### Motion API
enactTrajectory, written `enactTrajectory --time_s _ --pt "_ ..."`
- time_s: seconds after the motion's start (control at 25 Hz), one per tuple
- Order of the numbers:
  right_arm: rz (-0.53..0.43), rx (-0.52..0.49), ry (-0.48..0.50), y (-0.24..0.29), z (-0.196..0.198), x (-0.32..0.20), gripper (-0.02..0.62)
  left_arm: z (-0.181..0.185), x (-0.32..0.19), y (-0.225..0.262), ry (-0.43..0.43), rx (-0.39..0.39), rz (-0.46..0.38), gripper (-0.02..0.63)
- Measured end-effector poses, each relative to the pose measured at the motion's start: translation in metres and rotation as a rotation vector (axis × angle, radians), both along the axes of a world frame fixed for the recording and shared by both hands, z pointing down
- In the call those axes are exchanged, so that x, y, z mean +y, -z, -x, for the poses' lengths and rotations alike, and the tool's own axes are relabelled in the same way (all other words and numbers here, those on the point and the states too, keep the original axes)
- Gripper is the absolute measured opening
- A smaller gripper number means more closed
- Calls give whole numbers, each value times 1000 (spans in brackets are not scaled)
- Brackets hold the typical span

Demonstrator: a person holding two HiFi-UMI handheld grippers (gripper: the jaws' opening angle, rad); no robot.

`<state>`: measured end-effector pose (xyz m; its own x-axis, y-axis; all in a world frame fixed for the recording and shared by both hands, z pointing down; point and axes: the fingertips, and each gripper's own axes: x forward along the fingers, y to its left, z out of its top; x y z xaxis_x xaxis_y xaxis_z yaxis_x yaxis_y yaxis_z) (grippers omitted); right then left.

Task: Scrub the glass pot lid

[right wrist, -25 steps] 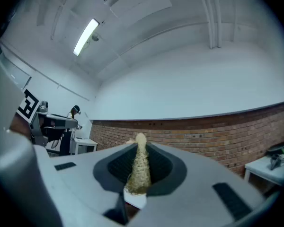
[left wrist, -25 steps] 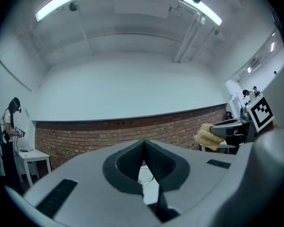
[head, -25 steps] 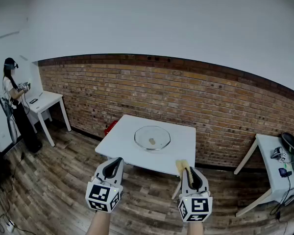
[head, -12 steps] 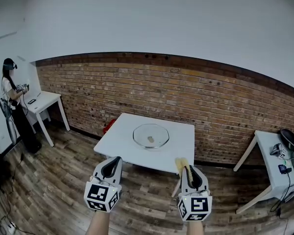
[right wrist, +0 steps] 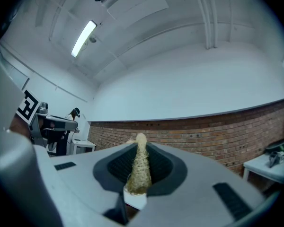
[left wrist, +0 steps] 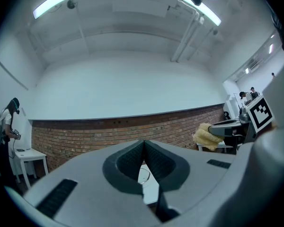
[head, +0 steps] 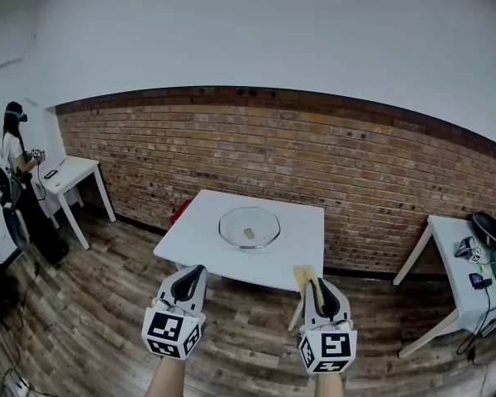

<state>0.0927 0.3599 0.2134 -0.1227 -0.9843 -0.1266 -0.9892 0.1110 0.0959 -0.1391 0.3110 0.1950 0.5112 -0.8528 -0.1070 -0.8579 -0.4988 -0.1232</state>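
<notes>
The glass pot lid [head: 249, 227] lies on the white table [head: 202, 238] ahead, near the brick wall, with a small brownish spot at its middle. My left gripper [head: 194, 276] is held well short of the table, shut with nothing between its pads [left wrist: 143, 157]. My right gripper [head: 312, 284] is beside it, shut on a yellow scrubbing sponge [right wrist: 140, 167], whose tip [head: 304, 276] sticks out past the jaws. In the left gripper view the sponge [left wrist: 206, 136] shows at the right. Both grippers are far from the lid.
A second white table [head: 68, 174] stands at the far left with a person [head: 16, 160] beside it. Another white table [head: 459, 246] at the right carries dark equipment. Wooden floor [head: 99, 304] lies between me and the lid's table.
The table and lid have shifted slightly left and nearer in the head view. The grippers hold the same pose.
</notes>
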Motion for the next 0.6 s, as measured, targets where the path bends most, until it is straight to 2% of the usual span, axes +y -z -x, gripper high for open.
enactTrajectory --time_s 0.6 --pt "-5 -13 51 -8 -44 -13 58 -42 -3 -7 50 -18 2 11"
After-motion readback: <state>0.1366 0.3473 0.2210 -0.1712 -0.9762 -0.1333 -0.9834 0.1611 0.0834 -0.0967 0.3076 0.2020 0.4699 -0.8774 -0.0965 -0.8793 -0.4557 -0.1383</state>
